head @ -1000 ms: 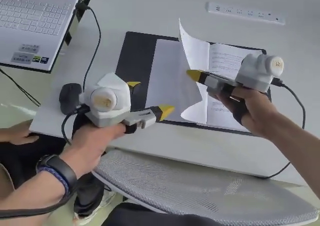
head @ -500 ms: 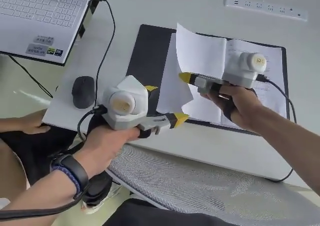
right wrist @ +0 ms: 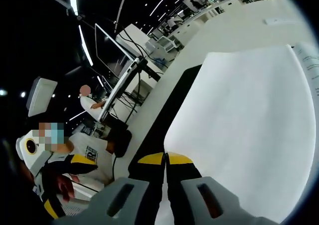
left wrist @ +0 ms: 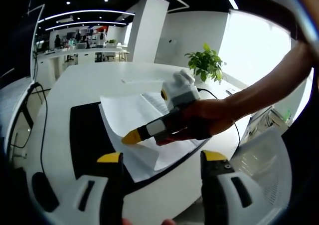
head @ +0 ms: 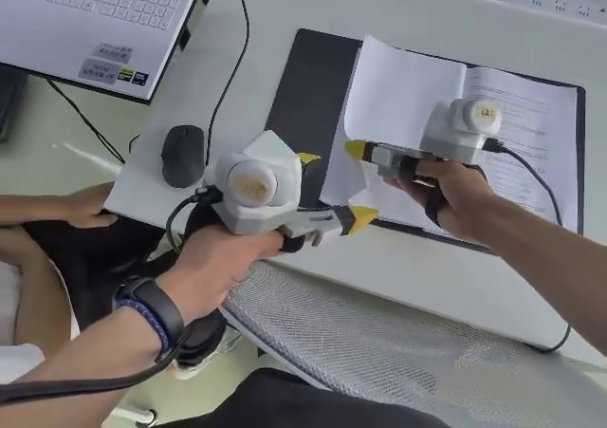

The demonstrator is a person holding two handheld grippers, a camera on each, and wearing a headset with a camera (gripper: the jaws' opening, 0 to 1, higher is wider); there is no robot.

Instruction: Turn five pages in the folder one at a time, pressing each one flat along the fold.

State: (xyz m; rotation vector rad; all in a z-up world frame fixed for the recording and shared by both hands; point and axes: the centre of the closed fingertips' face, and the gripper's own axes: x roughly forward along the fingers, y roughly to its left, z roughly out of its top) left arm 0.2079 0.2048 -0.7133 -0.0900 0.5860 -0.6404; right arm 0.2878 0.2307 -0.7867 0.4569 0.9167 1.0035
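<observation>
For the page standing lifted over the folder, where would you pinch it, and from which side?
Pinch the lifted page at its free outer edge, low down, coming from the near, table-edge side, where the right claw is shut on it. That edge curls clear of the folder; the opposite edge is bound at the fold. The left claw hangs open.
</observation>
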